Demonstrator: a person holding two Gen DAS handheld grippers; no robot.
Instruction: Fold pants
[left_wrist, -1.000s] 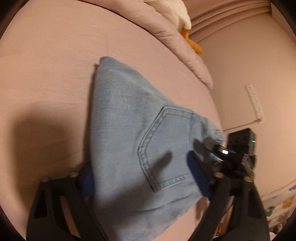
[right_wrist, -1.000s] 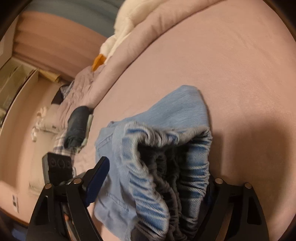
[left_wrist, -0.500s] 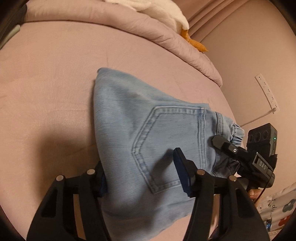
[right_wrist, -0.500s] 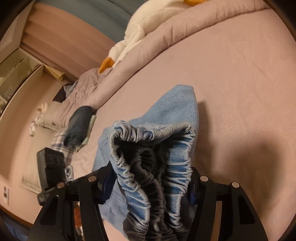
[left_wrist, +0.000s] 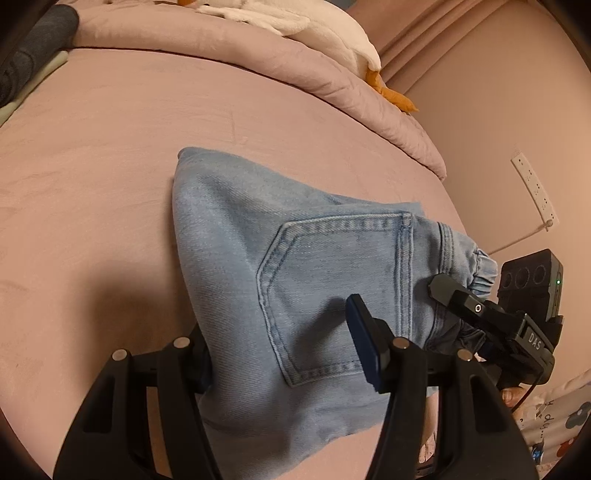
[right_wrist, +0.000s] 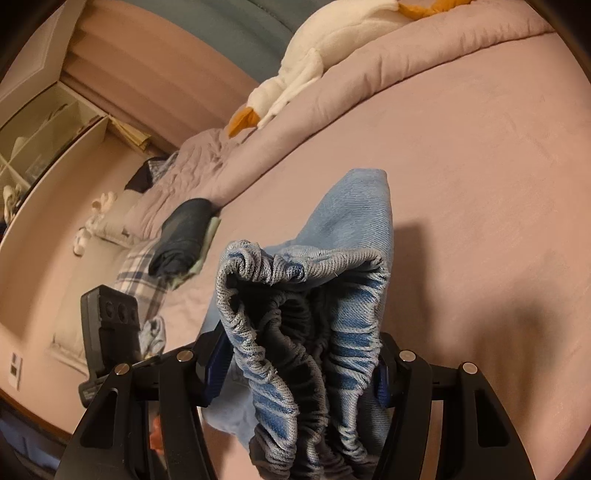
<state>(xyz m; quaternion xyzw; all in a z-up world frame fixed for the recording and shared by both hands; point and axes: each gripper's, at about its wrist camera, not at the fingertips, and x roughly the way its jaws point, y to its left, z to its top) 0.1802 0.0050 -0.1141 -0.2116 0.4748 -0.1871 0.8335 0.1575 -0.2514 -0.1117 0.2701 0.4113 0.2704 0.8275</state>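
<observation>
left claw (left_wrist: 284, 354) clamped on pants (left_wrist: 295, 266) pocket end | right claw (right_wrist: 299, 365) gripping waistband | pants stretch away across bed (left_wrist: 92, 155)

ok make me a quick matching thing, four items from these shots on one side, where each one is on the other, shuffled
Items:
1. jeans
2. goose toy
3. dark roll
4. power strip

Places:
A. on the wall
B. on the comforter
C. between both grippers' fingers
D. at the bed's edge, on a green cloth

Pairs: 1-C, 2-B, 3-D, 4-A
</observation>
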